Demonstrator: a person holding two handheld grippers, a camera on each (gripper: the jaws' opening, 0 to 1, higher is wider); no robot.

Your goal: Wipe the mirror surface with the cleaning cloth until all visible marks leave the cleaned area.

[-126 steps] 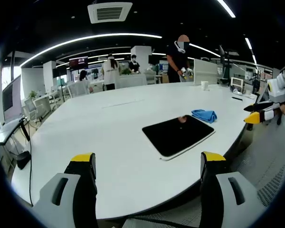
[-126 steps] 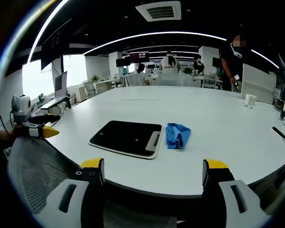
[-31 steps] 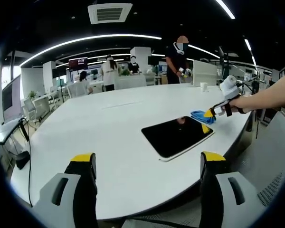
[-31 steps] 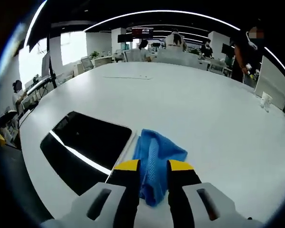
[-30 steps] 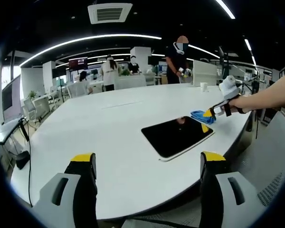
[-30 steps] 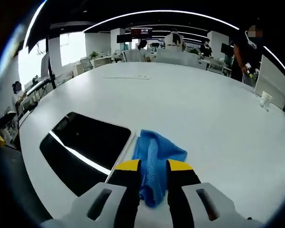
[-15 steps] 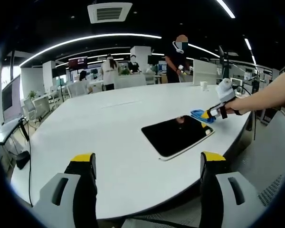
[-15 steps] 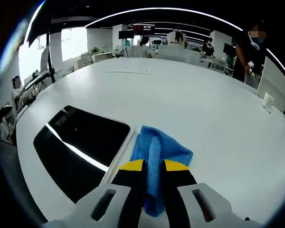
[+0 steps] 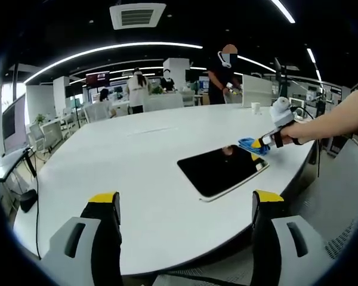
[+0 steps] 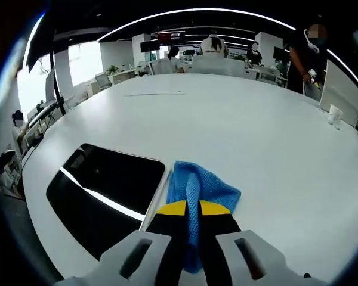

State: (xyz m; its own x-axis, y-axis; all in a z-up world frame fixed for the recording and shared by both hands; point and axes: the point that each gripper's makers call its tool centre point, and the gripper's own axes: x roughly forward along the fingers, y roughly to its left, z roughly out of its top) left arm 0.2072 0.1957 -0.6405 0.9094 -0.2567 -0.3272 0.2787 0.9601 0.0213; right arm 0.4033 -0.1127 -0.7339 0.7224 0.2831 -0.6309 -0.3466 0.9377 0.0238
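Cleaning cloth [image 10: 198, 189] pinched in right gripper [image 10: 193, 208] beside mirror [image 10: 104, 185].

Open table [image 10: 238, 125] beyond mirror [image 10: 101, 185]

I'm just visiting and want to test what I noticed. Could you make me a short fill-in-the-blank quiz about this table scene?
1. The right gripper is shut on a cloth whose colour is ____.
2. The mirror lies flat on the white ____.
3. The left gripper has its jaws ____, holding nothing.
4. In the right gripper view, the cloth is beside the mirror's ____ edge.

Missing words: blue; table; open; right
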